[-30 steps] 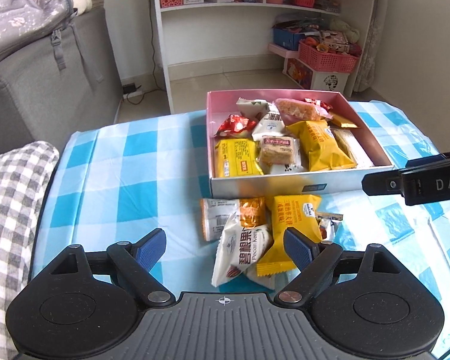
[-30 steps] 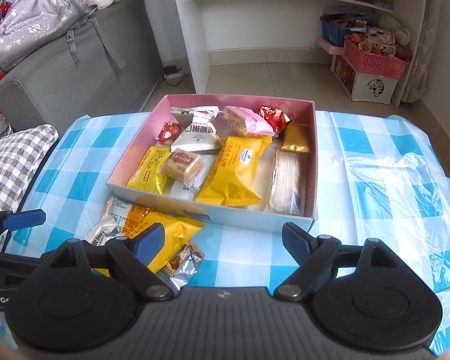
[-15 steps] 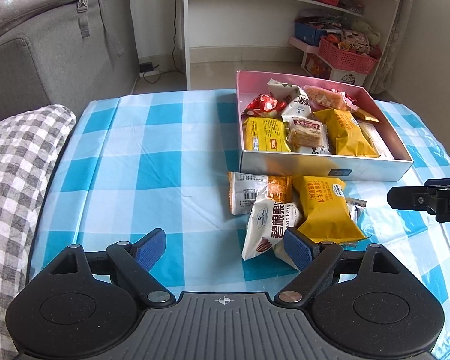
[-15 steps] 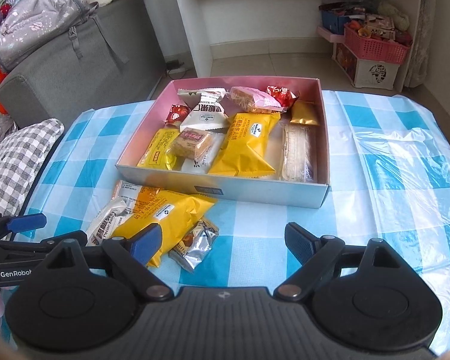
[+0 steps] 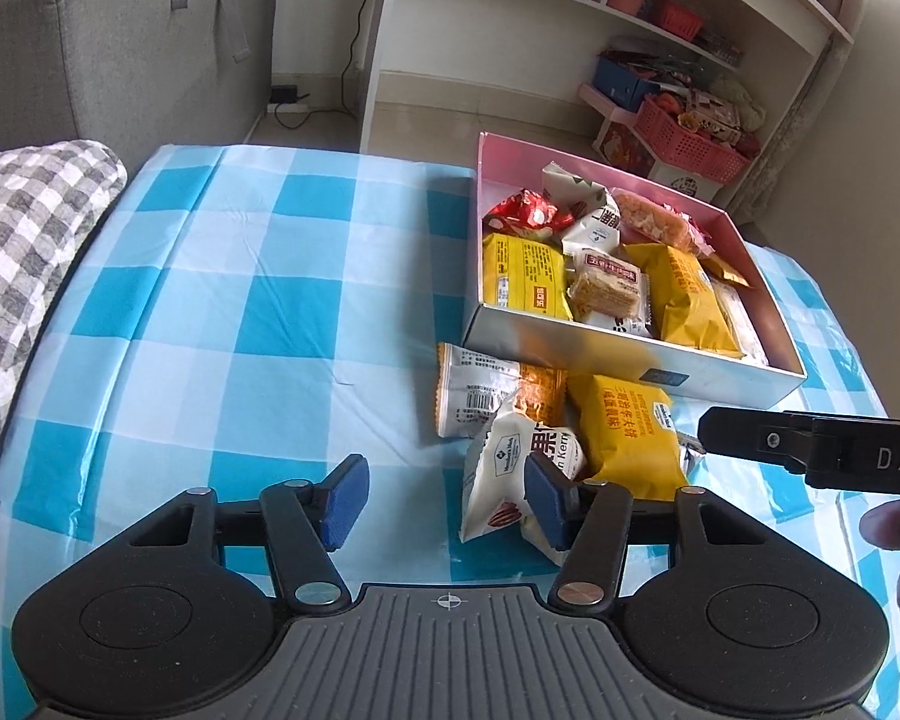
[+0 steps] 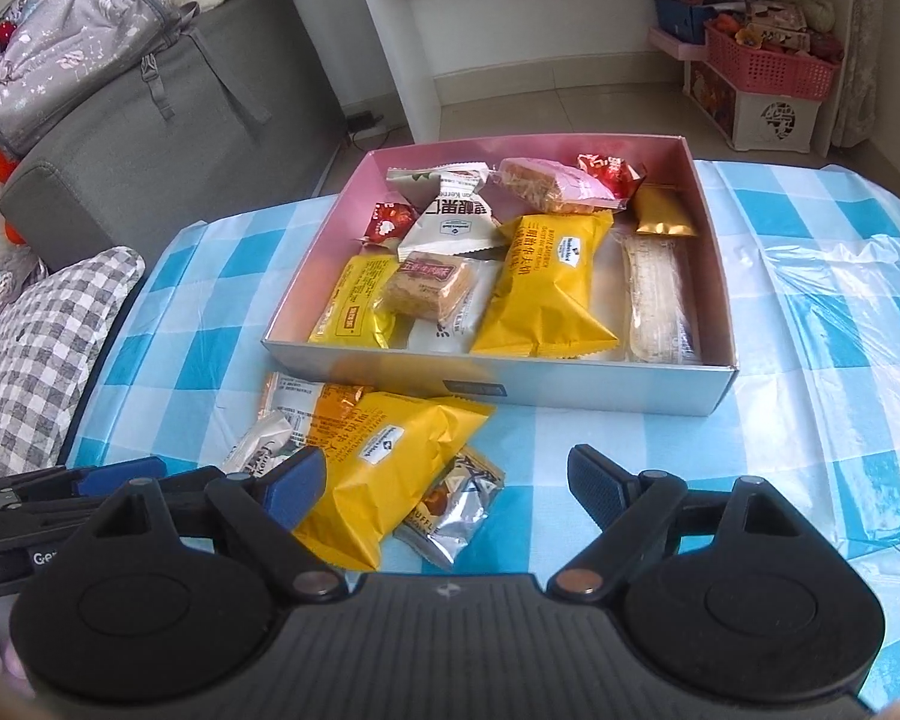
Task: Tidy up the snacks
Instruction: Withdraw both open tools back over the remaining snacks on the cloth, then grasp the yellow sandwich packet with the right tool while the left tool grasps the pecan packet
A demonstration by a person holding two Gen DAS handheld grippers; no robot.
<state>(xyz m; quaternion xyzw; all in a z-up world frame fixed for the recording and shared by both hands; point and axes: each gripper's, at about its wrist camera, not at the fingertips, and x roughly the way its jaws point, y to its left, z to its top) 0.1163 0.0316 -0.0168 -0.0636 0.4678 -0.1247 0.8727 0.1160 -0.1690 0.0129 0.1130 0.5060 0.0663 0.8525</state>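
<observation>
Left wrist view
- Left hand-held gripper point(image 5: 444, 498): jaws spread wide, nothing between them; low over the blue-checked tabletop point(image 5: 240, 300).
- Right blue pad point(image 5: 543, 495): just in front of the white snack packet point(image 5: 504, 468), contact not clear.
- Loose pile: white packet, orange-and-white packet point(image 5: 492, 393) and yellow biscuit bag point(image 5: 630, 438) lie overlapping, just in front of the pink box point(image 5: 630, 360).
- Pink box: open, filled with mixed snacks.
- Right hand-held gripper's finger point(image 5: 810, 450): reaches in from the right edge, just beside the yellow bag.

Right wrist view
- Right hand-held gripper point(image 6: 444, 480): jaws wide apart, holding nothing.
- Between its fingers: yellow biscuit bag point(image 6: 390, 468) and a silver truffle packet point(image 6: 456, 504), both flat on the tabletop point(image 6: 810, 420).
- Pink box point(image 6: 510, 387): beyond the pile, with another yellow bag point(image 6: 546, 294) among its snacks.
- Left hand-held gripper point(image 6: 120, 477): at lower left, beside the pile.
</observation>
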